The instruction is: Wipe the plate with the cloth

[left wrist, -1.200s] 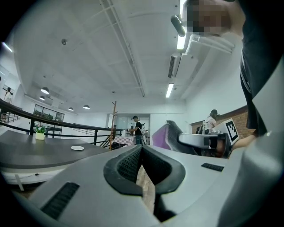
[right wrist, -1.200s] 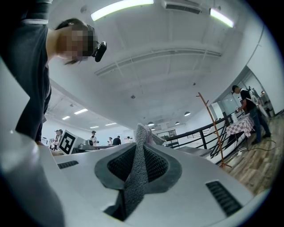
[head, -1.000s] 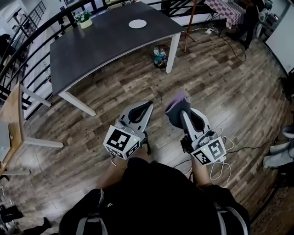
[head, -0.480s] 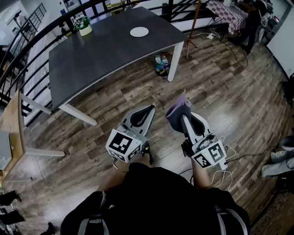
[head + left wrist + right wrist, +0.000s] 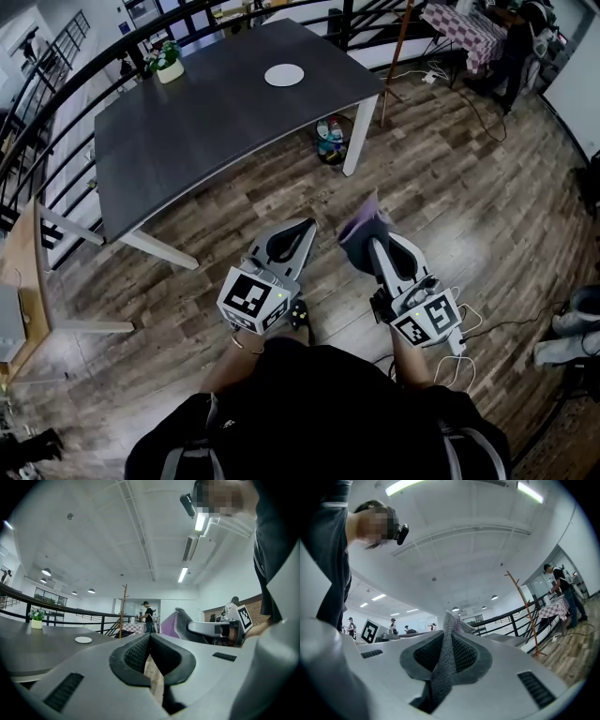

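You have no words, numbers or brand names to read here. The only marks are black-and-white square patterns, low in the middle of the frame. One cube (image 5: 251,298) sits on your left hand-held gripper (image 5: 302,228), another cube (image 5: 427,319) on your right hand-held gripper (image 5: 368,234). They spell nothing.

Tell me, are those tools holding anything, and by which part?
The right gripper pinches the purple cloth by a bunched fold between its jaws; the rest pokes past the tips. The left gripper is shut and empty.
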A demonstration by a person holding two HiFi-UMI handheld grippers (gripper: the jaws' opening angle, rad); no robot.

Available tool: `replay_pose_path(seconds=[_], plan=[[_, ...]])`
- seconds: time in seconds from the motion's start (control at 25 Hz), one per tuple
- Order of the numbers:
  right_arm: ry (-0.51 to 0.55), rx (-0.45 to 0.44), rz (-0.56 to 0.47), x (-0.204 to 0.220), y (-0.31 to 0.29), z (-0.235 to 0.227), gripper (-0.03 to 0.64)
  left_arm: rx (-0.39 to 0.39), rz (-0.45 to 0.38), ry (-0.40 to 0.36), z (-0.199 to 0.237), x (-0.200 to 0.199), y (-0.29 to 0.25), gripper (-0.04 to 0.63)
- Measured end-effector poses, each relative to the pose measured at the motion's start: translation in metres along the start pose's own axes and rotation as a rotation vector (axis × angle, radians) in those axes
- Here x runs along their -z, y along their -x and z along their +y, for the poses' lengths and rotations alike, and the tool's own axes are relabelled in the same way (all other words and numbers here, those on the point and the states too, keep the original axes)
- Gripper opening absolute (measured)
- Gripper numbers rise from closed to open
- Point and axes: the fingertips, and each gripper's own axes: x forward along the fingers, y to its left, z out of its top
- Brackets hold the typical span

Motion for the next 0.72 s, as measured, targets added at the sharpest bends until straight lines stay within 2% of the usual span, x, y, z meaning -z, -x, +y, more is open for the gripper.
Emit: replay_pose_path(seconds=[0.72], plan=[[-0.008,0.011,-0.003,0.006,-0.081,-0.026,0.043,0.006,-0.019,-0.004,0.081,-0.008,-0.027,-0.005]])
